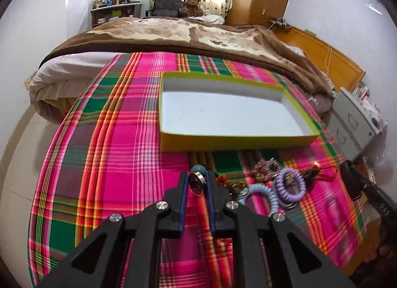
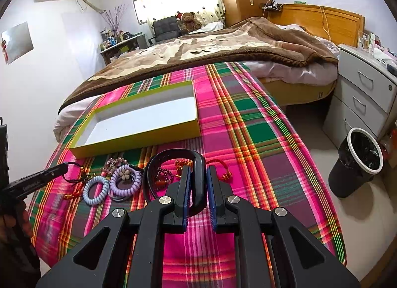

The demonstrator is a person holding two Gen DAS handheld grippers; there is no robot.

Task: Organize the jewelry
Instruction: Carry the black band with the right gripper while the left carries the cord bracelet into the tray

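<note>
Just in front of the yellow-rimmed box, toward its left end, a silver ring is pinched between the narrowed pads of the left gripper. Further right, coiled hair ties are laid on the plaid cloth. Rightmost, a black headband is clamped in the right gripper.

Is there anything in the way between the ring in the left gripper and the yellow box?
Nothing visible. The left gripper pinches the ring, and only bare plaid cloth lies between it and the empty yellow box. The other jewelry lies off to the right.
</note>
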